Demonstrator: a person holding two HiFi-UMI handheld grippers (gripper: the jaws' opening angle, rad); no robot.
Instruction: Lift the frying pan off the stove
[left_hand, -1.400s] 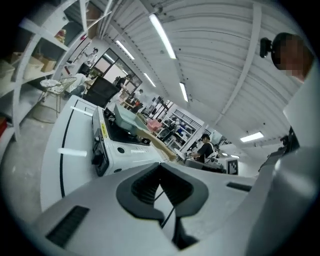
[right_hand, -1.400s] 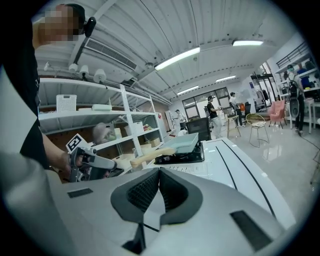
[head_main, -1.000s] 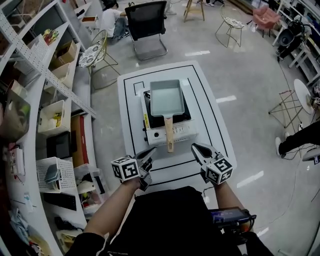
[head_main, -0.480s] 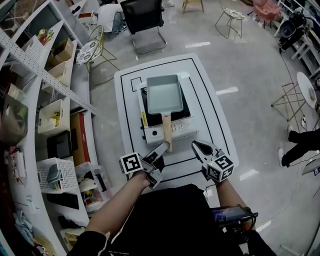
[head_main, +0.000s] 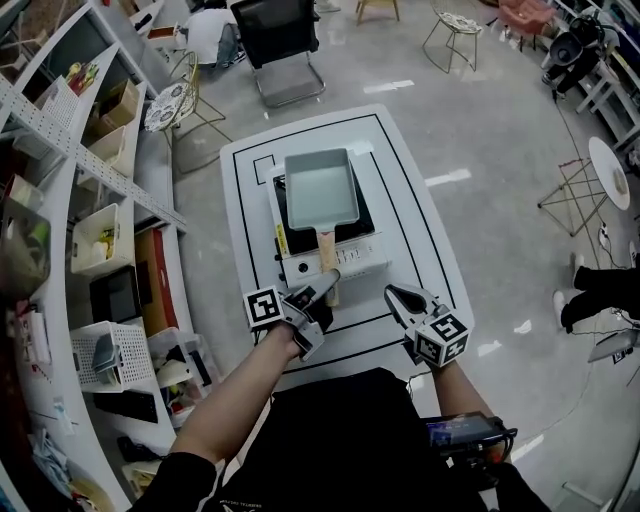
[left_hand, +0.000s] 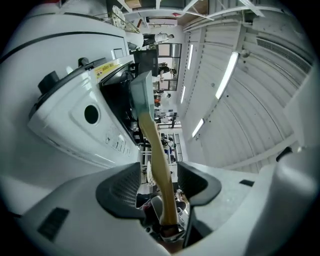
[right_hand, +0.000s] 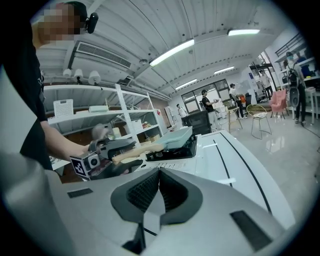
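A pale grey-green rectangular frying pan (head_main: 320, 187) sits on a white portable stove (head_main: 330, 262) on the white table (head_main: 420, 250). Its wooden handle (head_main: 327, 255) points toward me. My left gripper (head_main: 322, 290) is at the handle's end. In the left gripper view the handle (left_hand: 155, 155) runs between the two dark pads (left_hand: 120, 187), with a gap on each side, so the jaws stand open around it. My right gripper (head_main: 395, 296) rests to the right of the handle, above the table's near edge, shut with nothing in it (right_hand: 159, 187). From there I see the pan (right_hand: 175, 136) on the stove.
White shelving (head_main: 90, 200) with bins and boxes runs along the left of the table. A black office chair (head_main: 280, 40) and wire chairs stand beyond the far end. A person's dark shoes (head_main: 575, 295) show at the right, on the grey floor.
My left gripper has moved forward and right to the handle's end, and its jaws have opened around the handle. The right gripper has stayed almost in place.
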